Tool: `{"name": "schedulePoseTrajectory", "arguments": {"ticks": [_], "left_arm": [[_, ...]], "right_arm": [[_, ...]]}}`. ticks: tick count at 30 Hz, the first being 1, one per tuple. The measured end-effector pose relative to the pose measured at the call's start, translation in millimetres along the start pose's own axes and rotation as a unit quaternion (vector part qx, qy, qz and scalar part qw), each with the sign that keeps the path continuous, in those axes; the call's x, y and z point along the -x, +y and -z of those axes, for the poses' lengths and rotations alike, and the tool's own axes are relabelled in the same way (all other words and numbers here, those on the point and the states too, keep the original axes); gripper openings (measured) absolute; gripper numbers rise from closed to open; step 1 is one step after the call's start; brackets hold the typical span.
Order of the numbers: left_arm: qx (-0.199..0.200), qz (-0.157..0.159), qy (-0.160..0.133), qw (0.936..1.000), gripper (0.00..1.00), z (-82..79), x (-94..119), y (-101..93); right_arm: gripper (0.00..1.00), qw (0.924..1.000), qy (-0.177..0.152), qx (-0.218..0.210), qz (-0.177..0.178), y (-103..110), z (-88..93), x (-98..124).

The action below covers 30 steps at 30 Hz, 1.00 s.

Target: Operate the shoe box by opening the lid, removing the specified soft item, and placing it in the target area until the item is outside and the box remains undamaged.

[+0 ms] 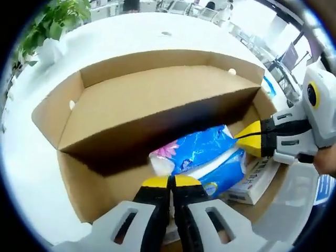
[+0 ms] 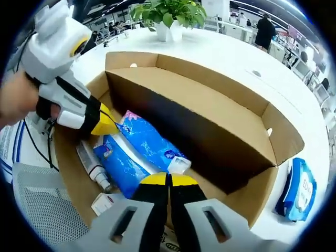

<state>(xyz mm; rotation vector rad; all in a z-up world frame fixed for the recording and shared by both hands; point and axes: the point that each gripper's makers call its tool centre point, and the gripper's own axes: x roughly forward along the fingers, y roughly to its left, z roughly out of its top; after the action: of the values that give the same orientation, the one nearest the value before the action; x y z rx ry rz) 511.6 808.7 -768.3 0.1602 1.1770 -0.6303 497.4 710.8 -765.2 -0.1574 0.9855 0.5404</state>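
Both claws are reading as pressed together. My left gripper point(image 1: 169, 181), yellow-tipped with black jaws, is sitting with its jaws touching and nothing visible between them, hovering over the near wall of the open brown cardboard shoe box point(image 1: 157, 105). My right gripper point(image 2: 168, 179) is showing the same: jaws meeting, nothing pinched as far as I can see.

Just past my left tips, the soft blue plastic tissue pack point(image 1: 202, 152) is lying on the box floor; its far end is disappearing into the shadow under the raised cardboard flap, and the pink print on it is too blurred to read. In the right gripper view the same pack point(image 2: 139, 152) is lying beside a clear plastic tube point(image 2: 93, 167) and a small white carton point(image 2: 105, 202), the carton cut off by my own jaw.

In the left gripper view the right gripper point(image 1: 247, 139) is coming in from the right, its yellow tip touching the pack's edge; I cannot tell its gap from there. A white booklet point(image 1: 257, 181) is half hidden beneath it.

Farther off, a person's hand point(image 2: 18, 100) is gripping the left gripper's handle at the frame edge. Beyond the box, the white table point(image 2: 220, 52) is carrying a green potted plant point(image 2: 170, 16) and a blue wipes packet point(image 2: 299, 191).
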Motion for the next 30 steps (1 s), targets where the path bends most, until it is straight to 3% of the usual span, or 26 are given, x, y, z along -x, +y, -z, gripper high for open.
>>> {"name": "schedulePoseTrajectory", "arguments": {"ticks": [15, 30], "left_arm": [[0.004, 0.023, -0.029, 0.9993, 0.0, -18.4, 39.5, -13.7], [-0.041, 0.029, -0.057, 0.9971, 0.0, -44.9, 78.6, -37.5]], "right_arm": [[0.0, 0.9987, -0.042, -0.03, -0.008, 0.8, -18.6, 35.1], [0.0, 0.9946, -0.094, -0.041, 0.017, -7.1, -46.8, 87.1]]}}
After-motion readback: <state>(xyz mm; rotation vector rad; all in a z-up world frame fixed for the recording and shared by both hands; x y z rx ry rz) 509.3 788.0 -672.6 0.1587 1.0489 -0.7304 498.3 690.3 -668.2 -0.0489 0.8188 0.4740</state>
